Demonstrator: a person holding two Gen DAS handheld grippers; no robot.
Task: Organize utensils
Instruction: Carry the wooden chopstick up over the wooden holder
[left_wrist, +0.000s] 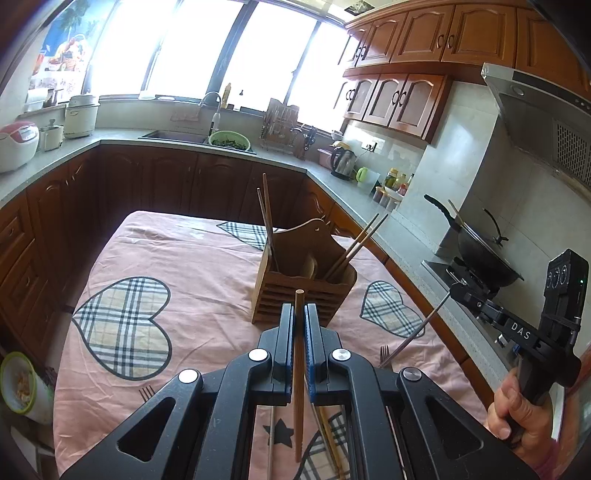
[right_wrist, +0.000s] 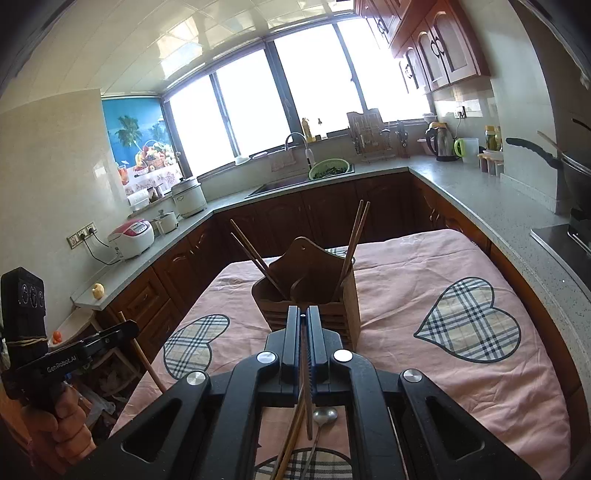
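Pink heart-patterned tablecloth (left_wrist: 207, 258) carries a slatted wooden holder (left_wrist: 303, 284); left jaws pinch a wooden chopstick (left_wrist: 299, 369), right jaws a metal fork (left_wrist: 413, 336).

Chopsticks (left_wrist: 360, 243) in holder (left_wrist: 303, 291) on table (left_wrist: 207, 295)

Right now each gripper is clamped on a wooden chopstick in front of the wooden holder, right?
Not quite. The left gripper does clamp a wooden chopstick, but the right wrist view shows the right gripper clamped on a thin metal utensil. Both face the wooden holder.
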